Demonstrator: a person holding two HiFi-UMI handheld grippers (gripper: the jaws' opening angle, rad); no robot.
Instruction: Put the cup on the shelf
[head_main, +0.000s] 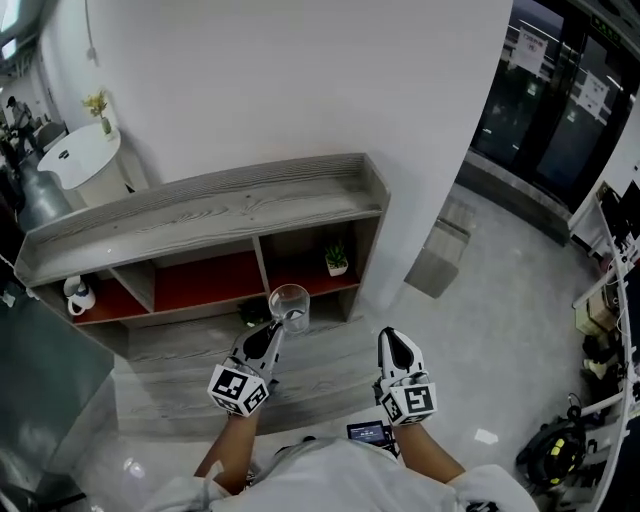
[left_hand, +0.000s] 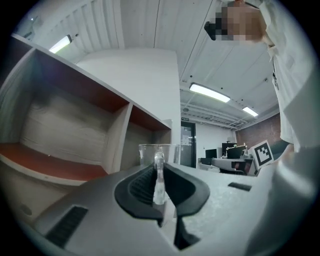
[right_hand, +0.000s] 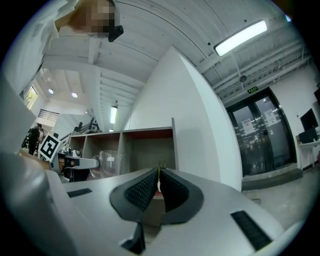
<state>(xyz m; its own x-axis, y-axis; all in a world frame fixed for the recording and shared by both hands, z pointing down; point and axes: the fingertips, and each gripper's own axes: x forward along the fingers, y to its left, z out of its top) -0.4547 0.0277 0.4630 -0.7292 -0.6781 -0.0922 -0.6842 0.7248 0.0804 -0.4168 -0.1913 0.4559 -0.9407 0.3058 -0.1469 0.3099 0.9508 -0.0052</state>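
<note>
A clear glass cup (head_main: 289, 305) hangs in the air in front of the low wooden shelf (head_main: 210, 215). My left gripper (head_main: 273, 334) is shut on the cup's handle; in the left gripper view the glass handle (left_hand: 159, 181) stands pinched between the black pads, and the cup's body (left_hand: 159, 152) rises beyond them. From the right gripper view the cup (right_hand: 109, 164) shows at the left, held out by the other gripper. My right gripper (head_main: 396, 346) hovers to the right of the cup, its jaws shut with nothing in them (right_hand: 158, 186).
The shelf has a grey top board and red-floored compartments. A small potted plant (head_main: 336, 260) stands in the right compartment, a white kettle-like object (head_main: 78, 295) in the left one. A white wall rises behind; glass doors (head_main: 560, 110) at right. A round white table (head_main: 78, 155) stands far left.
</note>
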